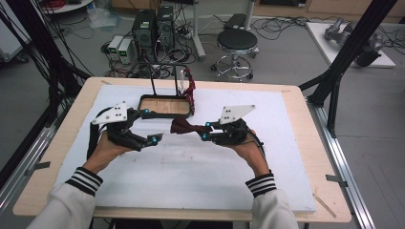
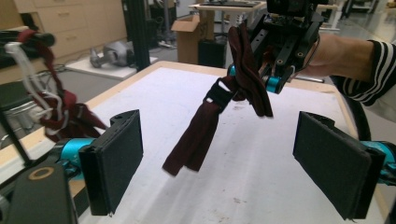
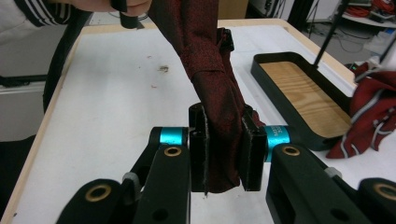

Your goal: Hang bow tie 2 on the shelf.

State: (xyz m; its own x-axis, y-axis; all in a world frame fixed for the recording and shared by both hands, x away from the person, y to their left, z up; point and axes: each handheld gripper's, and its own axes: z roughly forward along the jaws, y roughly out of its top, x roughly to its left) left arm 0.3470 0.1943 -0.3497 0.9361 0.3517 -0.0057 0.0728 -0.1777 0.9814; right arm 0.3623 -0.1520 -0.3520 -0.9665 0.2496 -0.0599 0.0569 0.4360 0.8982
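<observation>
Here the right gripper [image 1: 206, 130] has its jaws clamped on a dark red tie [image 3: 210, 93], the cloth pinched flat between the two pads and rising out past them. In the left gripper view the tie [image 2: 205, 126] hangs from that gripper above the white worktop [image 1: 191, 167], its loose end dangling between the left gripper [image 2: 217, 158]'s jaws, which stand wide apart and touch nothing. A black tray [image 1: 165, 113] with a wooden floor sits behind, more red cloth [image 3: 373, 112] draped beside it.
</observation>
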